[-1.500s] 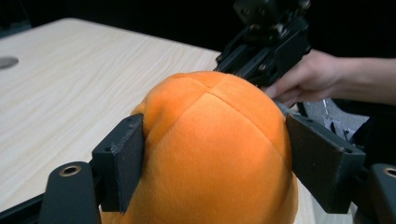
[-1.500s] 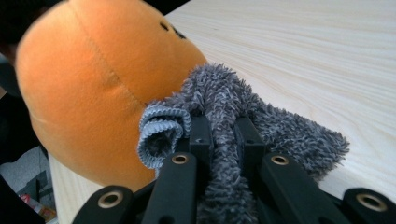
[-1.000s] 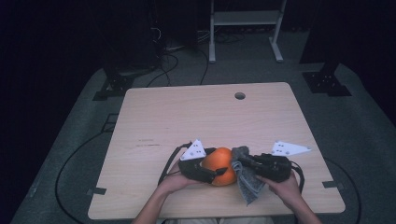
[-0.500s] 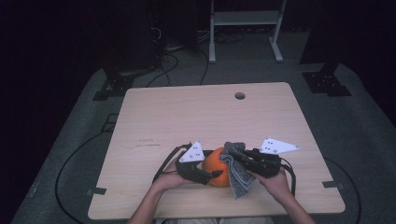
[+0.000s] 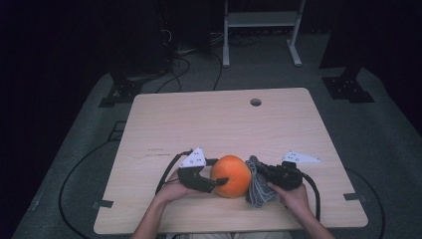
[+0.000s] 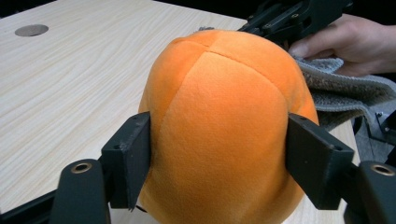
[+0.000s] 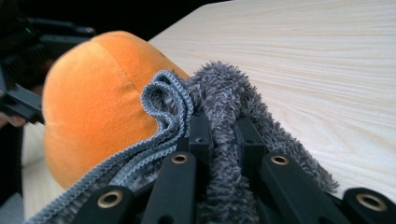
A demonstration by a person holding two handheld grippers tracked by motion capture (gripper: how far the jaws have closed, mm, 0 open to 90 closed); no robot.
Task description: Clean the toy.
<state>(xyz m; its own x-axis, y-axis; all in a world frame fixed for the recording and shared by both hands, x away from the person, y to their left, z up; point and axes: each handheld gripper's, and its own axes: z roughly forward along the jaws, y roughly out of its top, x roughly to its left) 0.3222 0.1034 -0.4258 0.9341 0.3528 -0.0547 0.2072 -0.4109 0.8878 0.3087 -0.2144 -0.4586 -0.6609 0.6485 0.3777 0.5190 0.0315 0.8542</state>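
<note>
An orange plush ball (image 5: pixel 230 175) rests on the wooden table (image 5: pixel 224 124) near its front edge. My left gripper (image 5: pixel 219 181) comes at it from the left and is shut on it, with both pads (image 6: pixel 133 154) pressed into the ball's (image 6: pixel 219 93) sides. Those jaws have just been closing and then eased open a little, with the ball still between them. On the ball's right, my right gripper (image 5: pixel 259 172) is shut on a grey fuzzy cloth (image 5: pixel 256 191). The cloth (image 7: pixel 224 98) bunches over the jaws and lies against the ball (image 7: pixel 93 107).
A round cable hole (image 5: pixel 256 102) sits at the table's far edge. Behind the table stands a white frame (image 5: pixel 261 20), with dark stands and cables on the floor. Both forearms come in over the front edge. Tape strips (image 5: pixel 353 196) mark the table's front corners.
My right gripper has come left and down with the cloth, which now lies against the ball's right side. My left gripper has shifted slightly left, still on the ball.
</note>
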